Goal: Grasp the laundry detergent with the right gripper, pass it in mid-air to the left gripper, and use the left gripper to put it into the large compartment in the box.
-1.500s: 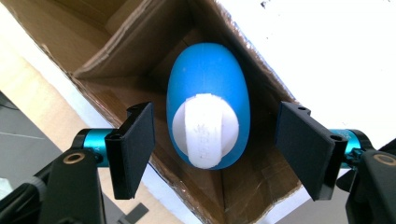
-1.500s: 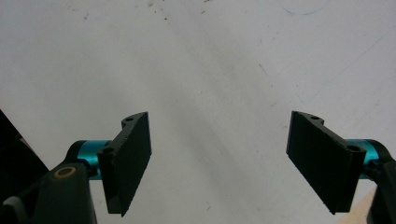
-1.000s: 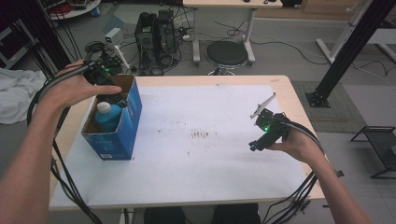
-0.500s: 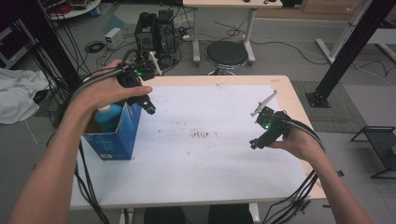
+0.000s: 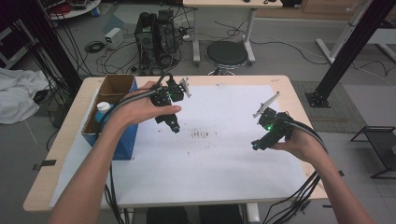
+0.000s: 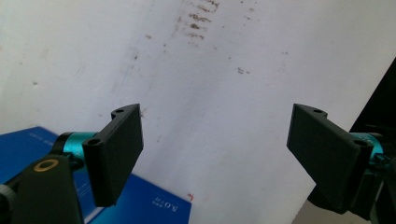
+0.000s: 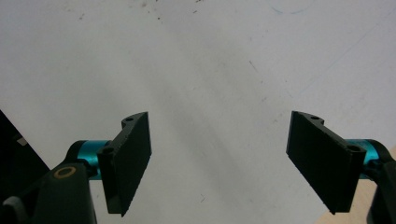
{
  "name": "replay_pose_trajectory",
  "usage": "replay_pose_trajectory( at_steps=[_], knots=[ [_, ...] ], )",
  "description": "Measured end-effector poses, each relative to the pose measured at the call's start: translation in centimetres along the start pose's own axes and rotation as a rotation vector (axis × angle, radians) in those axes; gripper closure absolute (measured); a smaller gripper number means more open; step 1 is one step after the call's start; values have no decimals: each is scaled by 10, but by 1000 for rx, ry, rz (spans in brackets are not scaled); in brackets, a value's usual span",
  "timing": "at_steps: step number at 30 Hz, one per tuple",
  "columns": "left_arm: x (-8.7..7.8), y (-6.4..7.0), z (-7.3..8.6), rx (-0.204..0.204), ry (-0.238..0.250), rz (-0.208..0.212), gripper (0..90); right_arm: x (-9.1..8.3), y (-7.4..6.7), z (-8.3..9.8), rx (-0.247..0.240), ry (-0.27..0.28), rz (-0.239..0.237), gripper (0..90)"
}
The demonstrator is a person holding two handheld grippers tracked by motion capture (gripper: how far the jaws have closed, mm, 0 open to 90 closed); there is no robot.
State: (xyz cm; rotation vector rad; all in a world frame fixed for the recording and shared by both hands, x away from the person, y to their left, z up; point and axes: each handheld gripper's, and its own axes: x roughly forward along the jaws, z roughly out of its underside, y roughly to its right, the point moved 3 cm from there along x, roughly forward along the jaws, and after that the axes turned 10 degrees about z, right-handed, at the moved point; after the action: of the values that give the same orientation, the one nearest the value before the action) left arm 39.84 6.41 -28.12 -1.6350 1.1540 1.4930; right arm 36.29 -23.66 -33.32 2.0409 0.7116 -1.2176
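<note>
Fingers [image 6: 116, 154] of my left gripper [image 5: 172, 122] stand wide apart with nothing between them; they have just been opening. In the left gripper view they frame bare white sheet [image 6: 224, 93], with a corner of the blue box [image 6: 154, 205] low at the left edge. Fingers [image 7: 128, 158] of my right gripper [image 5: 258, 143] are likewise apart and empty, and the right gripper view looks down on plain white sheet [image 7: 210, 70] between them.

Landmark: the blue cardboard box [image 5: 120, 135], open-topped, at the left edge of the desk [image 5: 60, 149]. A blue bottle with a white cap [image 5: 102, 110] stands inside the box, at its near end; the far end of the box shows brown cardboard. The bottle is free of both grippers.

In the high view, my left gripper hangs just to the right of the box, above the white sheet [image 5: 210, 163], pointing down and toward me. My right gripper is well apart from the box, near the opposite side of the desk, tilted down toward the sheet. A patch of dark smudges [image 5: 201, 135] on the sheet lies between the two grippers, nearer the left one.
</note>
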Motion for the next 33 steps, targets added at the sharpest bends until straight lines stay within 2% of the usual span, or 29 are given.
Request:
replay_pose_trajectory(
  at_steps=[1,2,5,6,8,10,15,21,23,27,33],
  knots=[
    [4,1,-1,3,-4,1,187,0,1,0,-8,6,-3,214],
    [8,3,-2,3,-12,3,187,0,1,1,6,2,-1,214],
    [19,5,-3,4,-25,3,187,0,3,2,7,3,3,214],
    [22,5,-3,6,-34,3,187,-1,3,2,22,-13,9,214],
    [27,6,-2,6,-40,10,187,1,4,1,14,2,0,214],
    [30,6,-1,2,-40,14,187,0,3,0,27,-10,6,214],
    [31,6,2,-14,-41,18,186,0,2,-2,10,-3,0,214],
    [29,7,4,-9,-39,12,186,0,0,-4,-1,2,-1,214],
    [28,8,5,-11,-40,17,187,-1,-2,-5,9,-6,3,214],
    [27,8,5,-7,-41,21,187,-1,-1,-6,-9,7,3,214],
    [28,9,6,-6,-42,17,187,-1,-2,-6,-2,2,4,214]
  ],
)
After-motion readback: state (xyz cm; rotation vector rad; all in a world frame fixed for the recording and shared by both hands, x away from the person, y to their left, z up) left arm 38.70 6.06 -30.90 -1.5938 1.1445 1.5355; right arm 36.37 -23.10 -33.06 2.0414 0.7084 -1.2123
